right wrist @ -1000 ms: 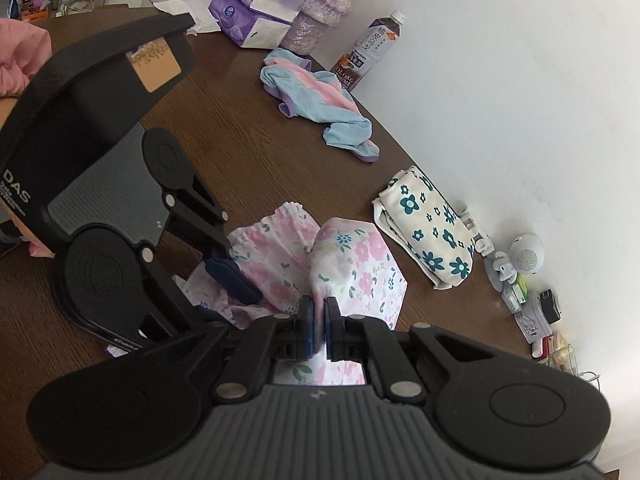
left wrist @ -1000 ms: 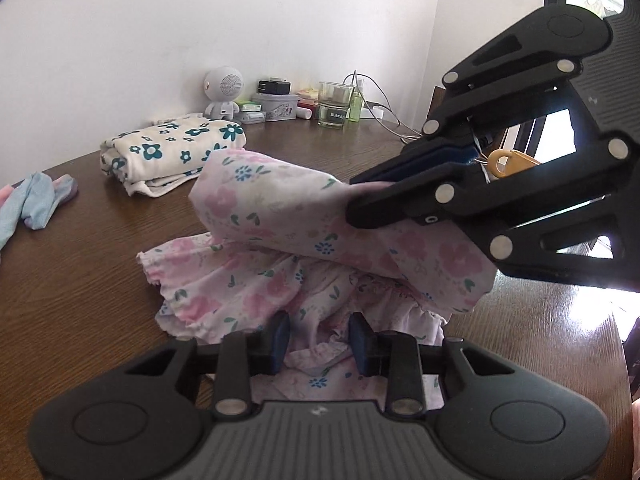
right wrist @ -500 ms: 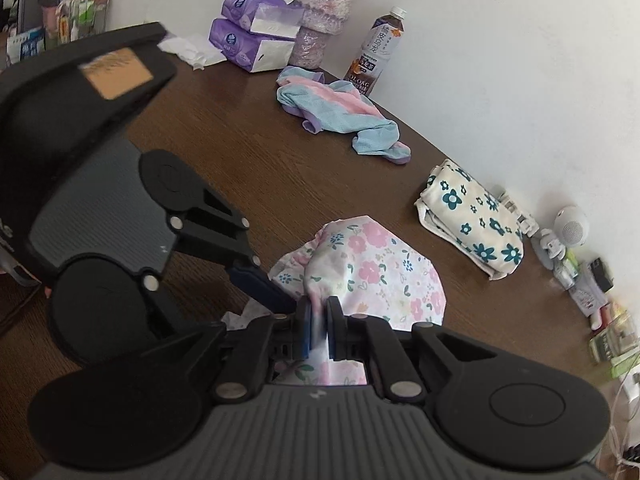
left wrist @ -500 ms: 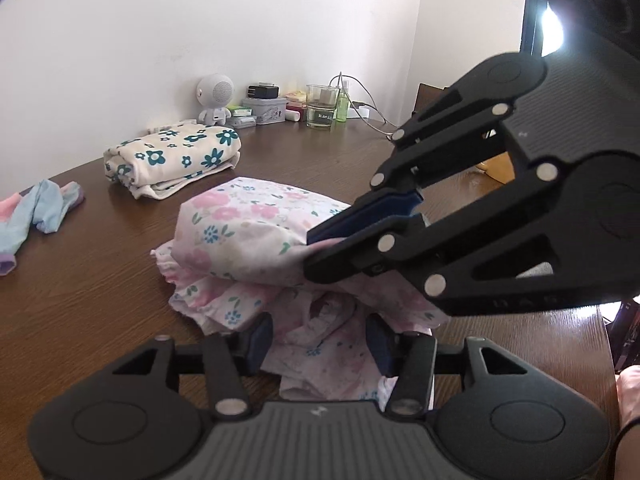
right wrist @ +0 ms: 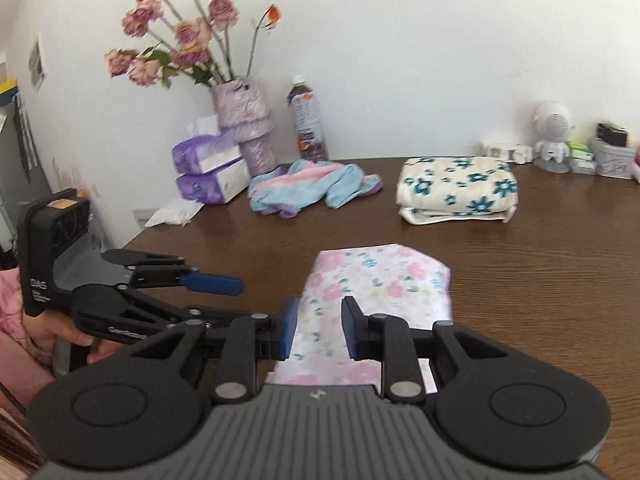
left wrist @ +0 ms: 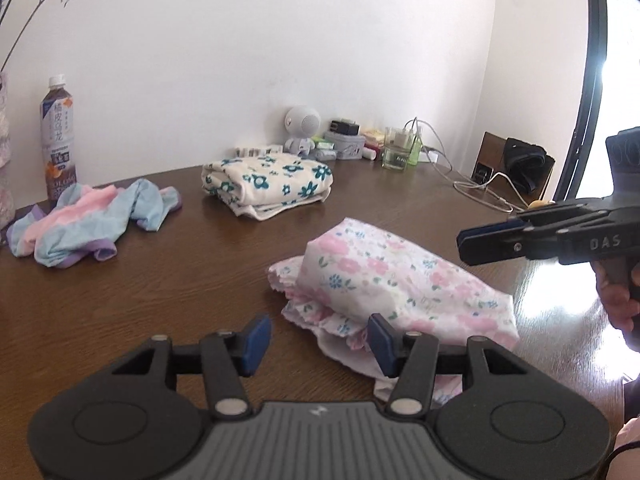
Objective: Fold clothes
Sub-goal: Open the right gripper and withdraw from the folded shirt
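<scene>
I am letting go of the pink floral garment (left wrist: 394,284), which is lying folded over on the brown table (left wrist: 168,280) right in front of me, its frilled edge still poking out untidily underneath. My left gripper (left wrist: 316,338) is standing open beside it with nothing between the pads; my right gripper (right wrist: 316,330) has just been opening, the cloth showing in the gap but no longer pinched. Behind, the cream garment with teal flowers (left wrist: 266,182) is sitting neatly folded, so that one looks finished. The pastel blue-and-pink garment (left wrist: 92,220) is lying crumpled near the bottle (left wrist: 58,136), which I judge is waiting its turn.
</scene>
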A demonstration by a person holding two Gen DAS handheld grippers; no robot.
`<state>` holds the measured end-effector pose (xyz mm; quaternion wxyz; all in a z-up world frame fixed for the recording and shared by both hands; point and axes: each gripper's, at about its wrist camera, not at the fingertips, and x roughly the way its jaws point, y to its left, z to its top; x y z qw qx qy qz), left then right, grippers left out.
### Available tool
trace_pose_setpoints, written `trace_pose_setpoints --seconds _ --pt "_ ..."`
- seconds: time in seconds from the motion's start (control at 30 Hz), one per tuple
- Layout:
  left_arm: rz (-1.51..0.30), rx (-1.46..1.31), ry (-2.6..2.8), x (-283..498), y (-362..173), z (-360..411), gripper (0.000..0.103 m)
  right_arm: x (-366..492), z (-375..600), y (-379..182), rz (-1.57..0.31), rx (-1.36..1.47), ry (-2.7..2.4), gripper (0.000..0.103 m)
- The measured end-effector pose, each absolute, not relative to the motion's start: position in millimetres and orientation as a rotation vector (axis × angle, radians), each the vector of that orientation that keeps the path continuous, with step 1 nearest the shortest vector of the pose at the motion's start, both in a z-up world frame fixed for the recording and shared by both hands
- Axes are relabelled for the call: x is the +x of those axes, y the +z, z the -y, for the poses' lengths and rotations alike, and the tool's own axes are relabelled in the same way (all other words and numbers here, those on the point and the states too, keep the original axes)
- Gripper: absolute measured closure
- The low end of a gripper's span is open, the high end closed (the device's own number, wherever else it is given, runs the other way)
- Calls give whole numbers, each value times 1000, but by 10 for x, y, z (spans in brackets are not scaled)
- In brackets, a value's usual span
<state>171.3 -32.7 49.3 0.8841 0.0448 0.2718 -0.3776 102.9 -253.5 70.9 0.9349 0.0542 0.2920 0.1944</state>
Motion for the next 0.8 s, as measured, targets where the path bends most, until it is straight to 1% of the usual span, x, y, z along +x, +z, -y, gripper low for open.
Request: trace_pose_setpoints --seconds 0.13,0.23,0.33,0.6,0.7,0.73,0.8 --pt "-524 115 -837 1628 541 656 54 989 2623 489 -627 92 340 79" --pt "-522 129 -860 1589 530 837 66 951 2496 323 -618 62 357 79" --pt "-548 161 -838 1575 448 930 73 893 2406 273 -588 55 373 78" --pt "-611 154 -793 1690 287 861 74 589 2656 316 -505 125 303 79" --pt "-582 165 -766 1629 345 866 73 507 2753 268 -487 151 271 73" --pt "-560 168 -761 1579 388 872 72 487 2781 255 -481 159 265 73" --pt "-517 173 -753 1478 473 885 63 447 2831 241 -469 164 257 73"
